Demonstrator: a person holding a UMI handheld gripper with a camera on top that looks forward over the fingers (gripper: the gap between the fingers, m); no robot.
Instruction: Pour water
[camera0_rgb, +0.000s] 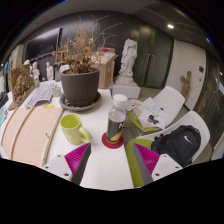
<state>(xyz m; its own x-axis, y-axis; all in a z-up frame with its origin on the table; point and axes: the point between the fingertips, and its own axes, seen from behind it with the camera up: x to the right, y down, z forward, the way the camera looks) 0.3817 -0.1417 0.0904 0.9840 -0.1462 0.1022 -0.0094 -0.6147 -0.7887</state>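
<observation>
Gripper view: a clear plastic water bottle with a pale cap (117, 116) stands upright on a round red coaster (113, 140) on the white round bench (100, 160), just ahead of the gripper (112, 157) and roughly on the line between its two fingers. To the bottle's left, near but apart from it, sits a yellow-green ceramic mug (72, 128), the likely vessel for the water. Beyond both stands a dark brown plant pot holding dry twigs (80, 85), and a black bag (180, 143) rests on a white chair at the right.

The bottle looks light and thin-walled, so I judge it will flex under a hard squeeze and may be slippery; how full it is cannot be told. The mid-body, below the shoulder, seems the best place to hold it, keeping it steady when tilted. The cap appears to be on, which would need dealing with before any pouring.

The gripper stands wide open, its magenta pads (78, 155) spread well apart, holding nothing and touching nothing; the bottle is ahead of the fingertips, not yet between them.
</observation>
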